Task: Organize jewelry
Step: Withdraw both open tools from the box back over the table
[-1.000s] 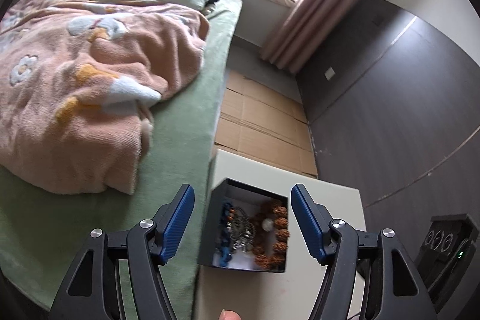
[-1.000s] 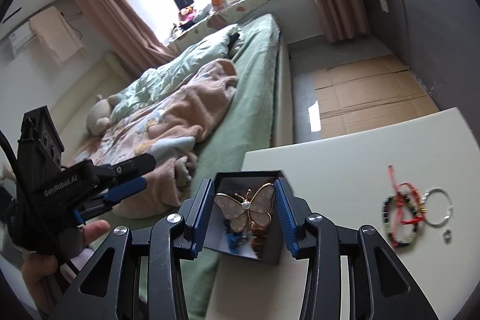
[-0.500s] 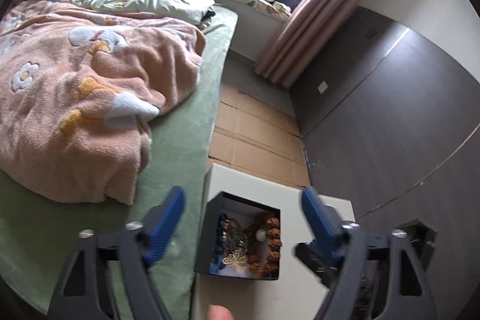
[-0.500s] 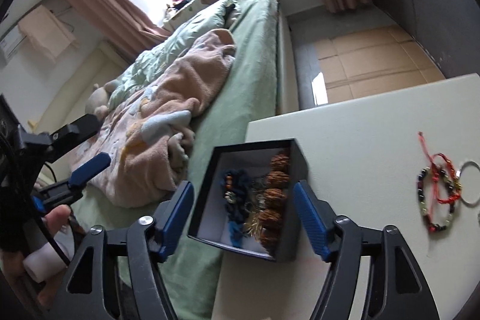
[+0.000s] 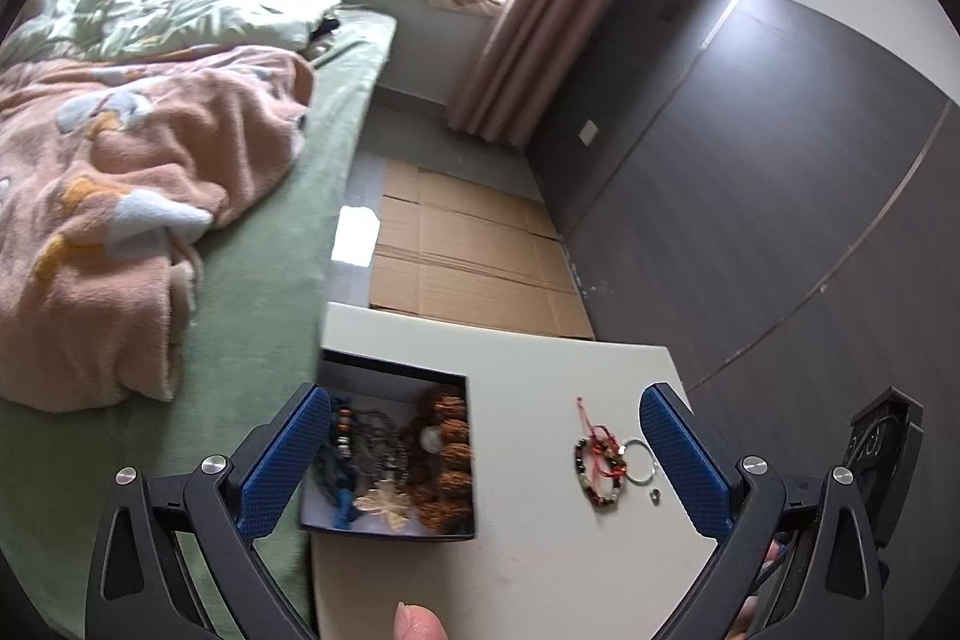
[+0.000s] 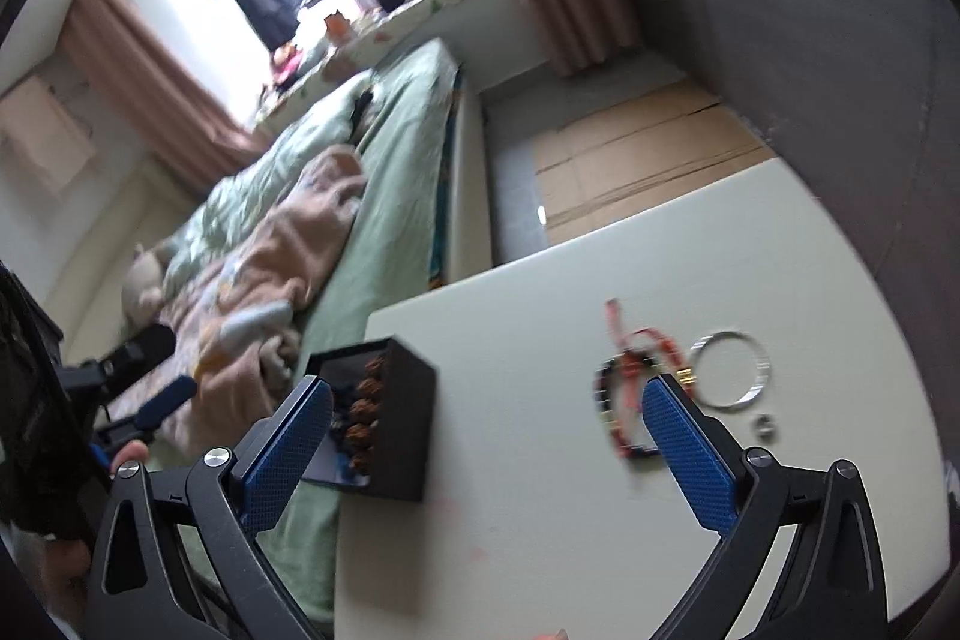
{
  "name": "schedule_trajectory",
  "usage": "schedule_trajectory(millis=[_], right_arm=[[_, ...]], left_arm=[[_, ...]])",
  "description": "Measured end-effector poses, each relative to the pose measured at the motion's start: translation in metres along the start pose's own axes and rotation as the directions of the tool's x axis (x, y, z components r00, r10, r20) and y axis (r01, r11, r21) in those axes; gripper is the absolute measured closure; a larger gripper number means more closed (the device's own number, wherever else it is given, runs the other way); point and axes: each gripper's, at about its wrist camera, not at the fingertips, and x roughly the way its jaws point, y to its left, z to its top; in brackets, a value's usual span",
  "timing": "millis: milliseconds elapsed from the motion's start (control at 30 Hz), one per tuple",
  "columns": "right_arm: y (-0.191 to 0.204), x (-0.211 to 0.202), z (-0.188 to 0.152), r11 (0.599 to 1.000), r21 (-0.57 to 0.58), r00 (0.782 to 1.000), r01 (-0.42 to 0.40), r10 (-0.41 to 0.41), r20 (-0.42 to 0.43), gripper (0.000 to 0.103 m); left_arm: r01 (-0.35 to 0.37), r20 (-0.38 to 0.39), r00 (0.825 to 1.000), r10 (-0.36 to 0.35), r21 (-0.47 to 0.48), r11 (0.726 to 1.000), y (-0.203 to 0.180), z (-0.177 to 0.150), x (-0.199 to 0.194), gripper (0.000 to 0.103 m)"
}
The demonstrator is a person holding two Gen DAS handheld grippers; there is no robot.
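Observation:
A black jewelry box (image 5: pixel 390 454) sits at the left edge of the white table (image 5: pixel 540 370). It holds brown beads, dark strands and the butterfly brooch (image 5: pixel 384 502). A beaded bracelet with red cord (image 5: pixel 600 463), a silver ring hoop (image 5: pixel 642 460) and a tiny ring (image 5: pixel 655 496) lie on the table to the right. My left gripper (image 5: pixel 486 460) is open and empty above the box and table. My right gripper (image 6: pixel 486 451) is open and empty, between the box (image 6: pixel 384 418) and the bracelet (image 6: pixel 630 388), hoop (image 6: pixel 729 370) and tiny ring (image 6: pixel 765 427).
A bed with green sheet (image 5: pixel 258 280) and pink blanket (image 5: pixel 120 196) stands left of the table. Cardboard (image 5: pixel 468 256) covers the floor beyond it. A dark wall (image 5: pixel 750 196) is on the right.
My right gripper opened and dropped the butterfly brooch into the box, then swung right toward the bracelet. My left gripper drew back and turned right, bringing the bracelet into view.

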Motion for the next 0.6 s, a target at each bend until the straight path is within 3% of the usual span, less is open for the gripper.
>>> schedule_trajectory(millis=[200, 600], right_arm=[[-0.034, -0.021, 0.005, 0.994, 0.016, 0.994, 0.108, -0.107, -0.013, 0.0], [-0.09, -0.059, 0.013, 0.974, 0.113, 0.98, 0.198, -0.195, -0.04, 0.0]], left_arm=[[0.001, -0.02, 1.0, 0.0, 0.047, 0.999, -0.023, -0.008, 0.011, 0.0], [-0.022, -0.097, 0.994, 0.039, 0.177, 0.984, -0.082, -0.033, 0.054, 0.0]])
